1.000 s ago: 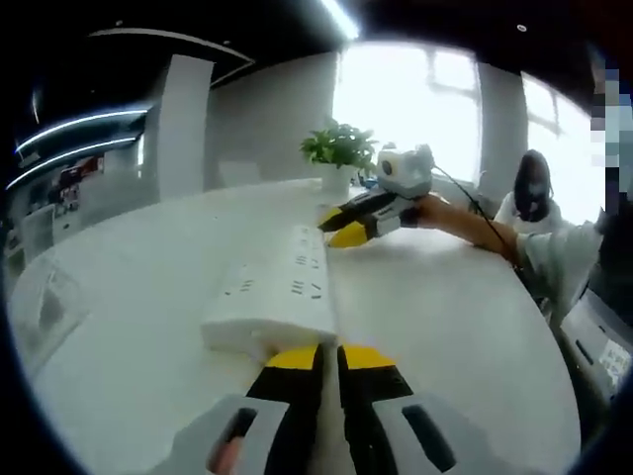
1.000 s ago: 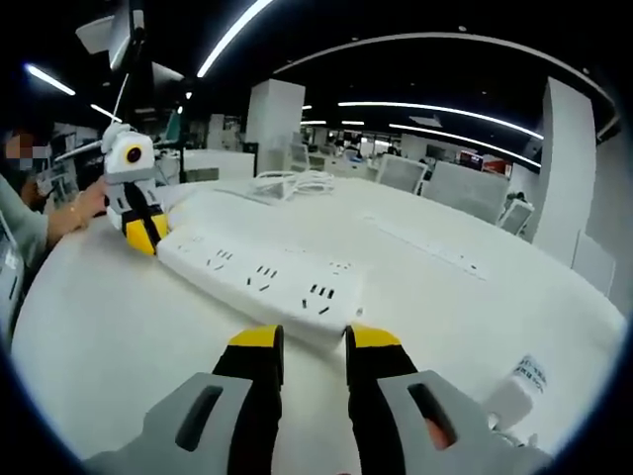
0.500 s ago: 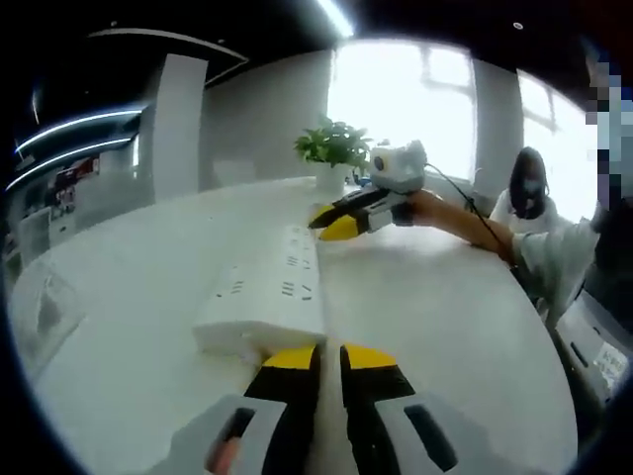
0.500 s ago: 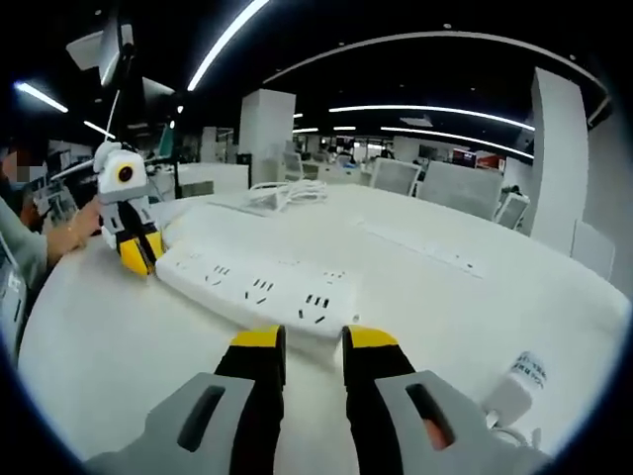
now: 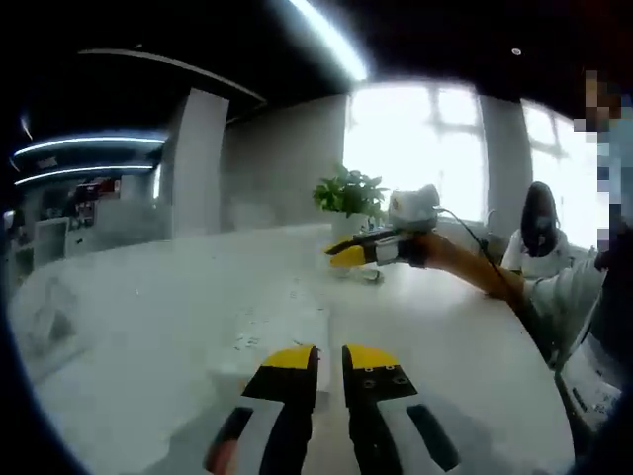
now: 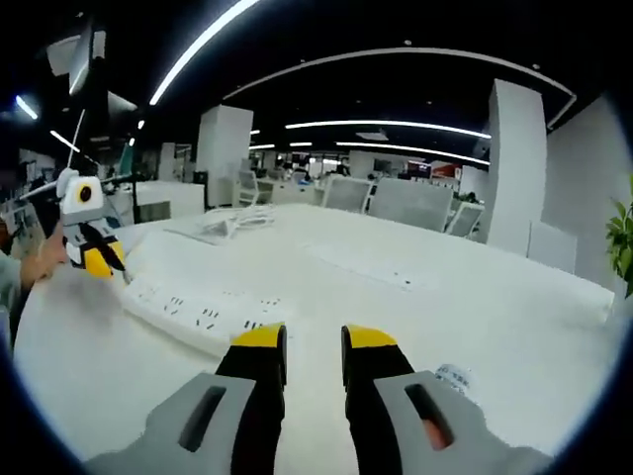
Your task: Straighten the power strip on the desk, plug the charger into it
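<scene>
two grippers flank the white power strip [image 6: 203, 315] on the desk [image 6: 415, 327]. since a second ago, the right gripper [image 6: 312, 341], jaws narrowly parted and empty, has swung right of the strip's near end; the left gripper [image 5: 329, 356], likewise narrow, has lifted. straightening looks nearly finished.

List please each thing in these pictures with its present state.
Long white plastic power strip: flat on the desk, sockets up, nothing plugged in.
Left gripper: open, empty.
Right gripper: open, empty.
White coiled cable: lying loose on the desk.
</scene>
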Demonstrator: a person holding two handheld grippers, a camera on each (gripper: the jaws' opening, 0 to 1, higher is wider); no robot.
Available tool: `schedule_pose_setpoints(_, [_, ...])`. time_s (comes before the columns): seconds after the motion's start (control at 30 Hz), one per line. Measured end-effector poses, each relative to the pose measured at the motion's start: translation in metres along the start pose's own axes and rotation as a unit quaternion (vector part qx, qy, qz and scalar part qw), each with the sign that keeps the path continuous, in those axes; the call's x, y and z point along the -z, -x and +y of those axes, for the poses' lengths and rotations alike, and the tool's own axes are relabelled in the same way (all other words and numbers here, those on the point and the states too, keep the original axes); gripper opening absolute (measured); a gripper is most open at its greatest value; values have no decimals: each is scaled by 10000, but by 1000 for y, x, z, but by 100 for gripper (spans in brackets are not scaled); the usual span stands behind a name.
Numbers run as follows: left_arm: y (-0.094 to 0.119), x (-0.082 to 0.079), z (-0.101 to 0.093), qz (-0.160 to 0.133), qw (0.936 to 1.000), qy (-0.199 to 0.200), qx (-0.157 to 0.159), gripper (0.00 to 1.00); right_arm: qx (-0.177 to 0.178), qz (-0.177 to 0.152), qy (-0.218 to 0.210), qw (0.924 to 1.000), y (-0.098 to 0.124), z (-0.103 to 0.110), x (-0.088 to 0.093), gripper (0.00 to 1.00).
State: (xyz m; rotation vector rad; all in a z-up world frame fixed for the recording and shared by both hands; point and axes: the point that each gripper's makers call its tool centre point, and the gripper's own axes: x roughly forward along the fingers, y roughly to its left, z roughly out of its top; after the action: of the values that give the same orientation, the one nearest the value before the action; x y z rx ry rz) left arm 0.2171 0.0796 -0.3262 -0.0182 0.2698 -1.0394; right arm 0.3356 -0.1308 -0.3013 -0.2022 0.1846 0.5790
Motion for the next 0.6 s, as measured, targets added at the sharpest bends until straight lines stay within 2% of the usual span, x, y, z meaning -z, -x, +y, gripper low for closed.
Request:
schedule_pose_setpoints(0.1, [2, -5, 6, -136, 9996, 187, -138, 10, 505, -5, -98, 9987, 8, -22, -2, 22])
schedule_pose_setpoints(0.2, [4, -6, 9, -171, 9993, 257, -213, 14, 758, 16, -236, 9968, 13, -32, 1, 22])
schedule_pose_setpoints(0.23, [4, -7, 12, -191, 9990, 277, -296, 14, 938, 34, -198, 9954, 16, -37, 2, 22])
schedule_pose_setpoints(0.37, [5, -8, 13, -228, 9987, 279, -363, 15, 1268, 115, -73, 9918, 20, -47, 5, 22])
schedule_pose_setpoints(0.5, [2, -7, 6, -261, 9983, 509, -109, 15, 1409, 161, -176, 9897, 22, -51, 10, 22])
schedule_pose_setpoints(0.6, [1, -6, 4, -257, 9980, 578, -56, 15, 1648, 253, -76, 9860, 24, -59, 15, 22])
